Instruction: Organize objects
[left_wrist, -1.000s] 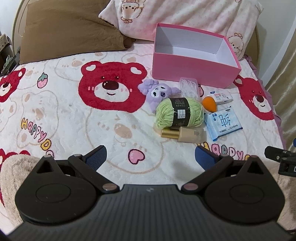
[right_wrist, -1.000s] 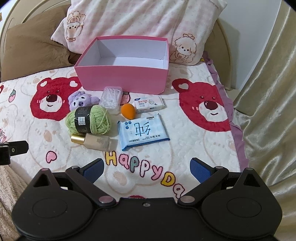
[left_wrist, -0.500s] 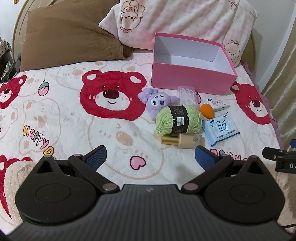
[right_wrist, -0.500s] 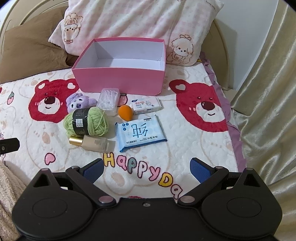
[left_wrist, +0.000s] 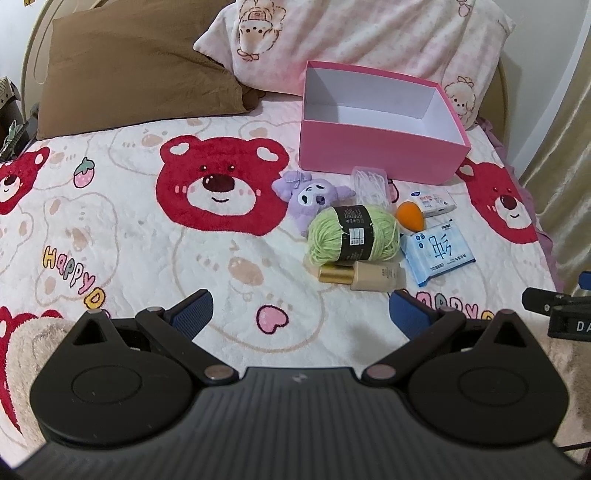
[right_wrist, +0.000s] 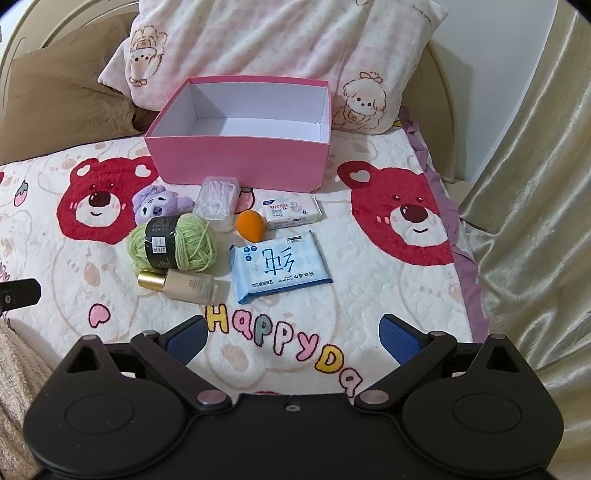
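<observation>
Both the left gripper and right gripper are wide open and hold nothing. The pink box sits near the bed's head end, with yarn and wipes just before it.

purple plush toy: lower part hidden behind green yarn ball | small white packet: print too small to read | right gripper: cut off by left view's edge

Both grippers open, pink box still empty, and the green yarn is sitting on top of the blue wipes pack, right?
Not quite: the green yarn lies beside the blue wipes pack, apart from it, on the bedspread, as the right wrist view shows. The rest holds: left gripper and right gripper open, pink box empty.
</observation>
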